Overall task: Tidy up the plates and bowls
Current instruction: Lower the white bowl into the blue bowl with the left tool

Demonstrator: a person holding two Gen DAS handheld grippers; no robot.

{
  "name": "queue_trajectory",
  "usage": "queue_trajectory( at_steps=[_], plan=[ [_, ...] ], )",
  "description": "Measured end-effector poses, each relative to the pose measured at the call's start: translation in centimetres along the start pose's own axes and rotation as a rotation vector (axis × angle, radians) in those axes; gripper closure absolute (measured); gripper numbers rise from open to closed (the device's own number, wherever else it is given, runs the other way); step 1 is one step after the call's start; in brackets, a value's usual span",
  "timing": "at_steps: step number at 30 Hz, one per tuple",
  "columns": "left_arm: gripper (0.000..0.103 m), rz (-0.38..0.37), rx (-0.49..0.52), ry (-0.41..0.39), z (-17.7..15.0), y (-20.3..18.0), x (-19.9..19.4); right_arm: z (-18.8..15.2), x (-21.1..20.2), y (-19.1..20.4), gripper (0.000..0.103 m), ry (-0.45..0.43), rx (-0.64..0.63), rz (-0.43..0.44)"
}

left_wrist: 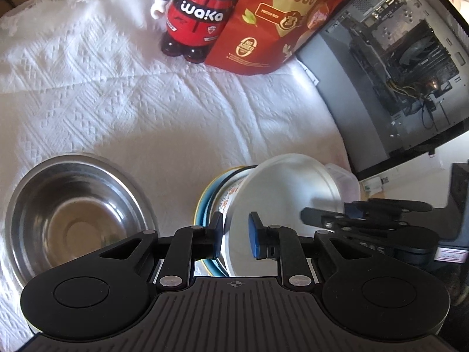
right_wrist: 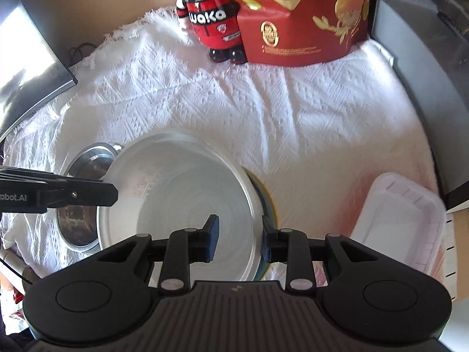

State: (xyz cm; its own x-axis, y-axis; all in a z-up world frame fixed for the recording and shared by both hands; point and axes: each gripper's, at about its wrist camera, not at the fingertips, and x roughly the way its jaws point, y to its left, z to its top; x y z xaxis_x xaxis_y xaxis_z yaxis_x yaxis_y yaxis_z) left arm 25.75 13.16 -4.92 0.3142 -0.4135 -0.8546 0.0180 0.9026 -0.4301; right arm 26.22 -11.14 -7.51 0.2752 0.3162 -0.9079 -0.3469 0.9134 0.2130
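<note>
You had both tongs on the same white bowl [right_wrist: 181, 205] — one on each side of its rim. Your left tongs [left_wrist: 236, 234] straddled the near-left edge, one pad outside and one inside, narrowed around the thin wall, though a sliver of gap makes it hard to say they truly pinched it. Your right tongs [right_wrist: 239, 237] straddled the right edge the same way, again close around the rim but not plainly clamped.

The white bowl sat tilted on a stack of patterned bowls [left_wrist: 217, 196] with blue and yellow rims, on the white cloth [left_wrist: 146, 102] over the tabletop. My guess is the two-sided hold was there to keep such a wide, light bowl level while it nested or lifted — one edge alone would tip it.

The steel bowl [left_wrist: 76, 214] stood alone just left of the stack, probably awaiting its turn. A clear plastic tub [right_wrist: 401, 220] lay to the right, and the toy figure [left_wrist: 196, 14] and red box [left_wrist: 278, 20] stood well back.
</note>
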Motion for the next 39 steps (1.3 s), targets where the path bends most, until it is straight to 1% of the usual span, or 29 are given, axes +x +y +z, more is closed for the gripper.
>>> queue_trajectory(
  at_steps=[3, 5, 11, 18, 23, 30, 33, 35, 39],
  plan=[
    [0.083, -0.004, -0.020, -0.002, 0.6, 0.4, 0.3, 0.0, -0.6, 0.0, 0.074, -0.023, -0.002, -0.001],
    [0.083, 0.007, -0.031, -0.014, 1.0, 0.6, 0.4, 0.2, -0.8, -0.1, 0.074, -0.037, 0.004, -0.006],
    [0.083, 0.020, -0.039, -0.026, 1.3, 1.0, 0.4, 0.7, -0.7, -0.6, 0.074, -0.073, 0.029, -0.033],
    [0.083, 0.041, -0.009, -0.023, 1.0, 0.7, 0.5, 0.7, 0.9, -1.2, 0.074, -0.050, 0.054, -0.090],
    [0.083, 0.046, 0.006, -0.013, 0.8, 0.7, 0.7, -0.1, 1.3, -1.6, 0.074, -0.029, 0.075, -0.098],
    [0.082, 0.046, 0.029, -0.010, 0.8, 0.8, 0.9, -0.3, 1.3, -1.8, 0.074, -0.031, 0.086, -0.097],
    [0.082, 0.027, 0.058, -0.013, 0.9, 0.9, 0.9, -0.4, 1.3, -2.1, 0.072, -0.031, 0.097, -0.095],
    [0.082, 0.014, 0.069, 0.000, 0.9, 1.1, 1.1, -0.4, 1.4, -2.3, 0.068, -0.029, 0.105, -0.094],
    [0.082, 0.038, 0.100, 0.034, 1.0, 0.9, 1.9, -0.6, 1.5, -2.5, 0.062, -0.022, 0.124, -0.093]
  ],
)
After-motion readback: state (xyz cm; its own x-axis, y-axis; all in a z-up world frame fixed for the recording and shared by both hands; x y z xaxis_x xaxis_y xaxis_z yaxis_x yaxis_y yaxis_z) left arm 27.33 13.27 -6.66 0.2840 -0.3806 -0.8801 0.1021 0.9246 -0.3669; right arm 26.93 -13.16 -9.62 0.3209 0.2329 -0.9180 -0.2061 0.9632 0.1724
